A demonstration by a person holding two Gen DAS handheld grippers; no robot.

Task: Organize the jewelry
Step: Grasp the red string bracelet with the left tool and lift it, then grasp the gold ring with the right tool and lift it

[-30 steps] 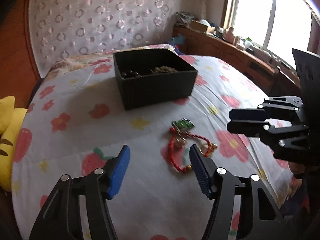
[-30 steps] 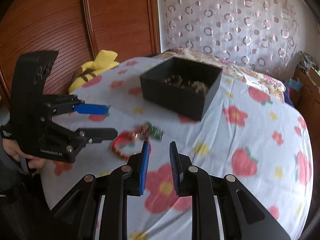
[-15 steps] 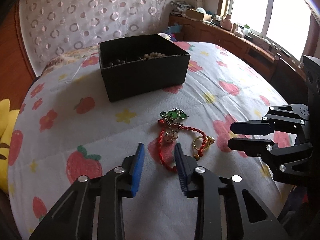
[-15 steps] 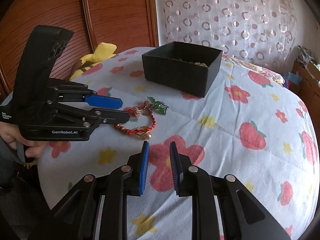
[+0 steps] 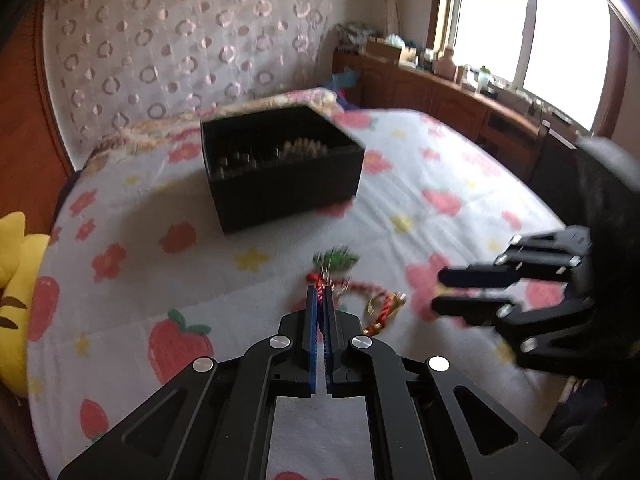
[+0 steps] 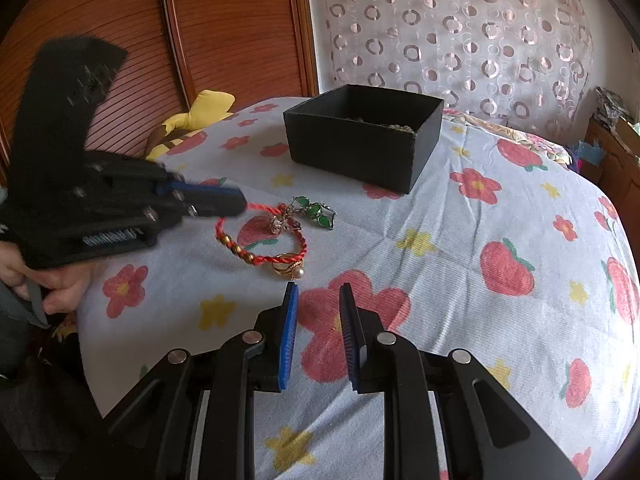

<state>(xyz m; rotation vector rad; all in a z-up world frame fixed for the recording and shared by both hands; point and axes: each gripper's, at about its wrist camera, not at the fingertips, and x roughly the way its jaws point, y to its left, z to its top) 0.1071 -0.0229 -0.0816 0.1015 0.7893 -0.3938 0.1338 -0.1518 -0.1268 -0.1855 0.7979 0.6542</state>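
Left wrist view: left hand-held gripper [image 5: 320,294] just closing, pinching red cord bracelet [image 6: 260,236]; light, limp, snags easily. Right hand-held gripper [image 6: 319,300] slightly open, empty.

Black plastic left tongs [image 5: 320,294] and right tongs [image 6: 318,304] carry blue ribbed pads, silver screws and white lettering.

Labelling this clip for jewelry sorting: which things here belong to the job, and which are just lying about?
Job: red cord bracelet, green pendant, gold pearl ring, black box, left gripper shut on the bracelet.
Lying about: yellow plush, windowsill clutter.
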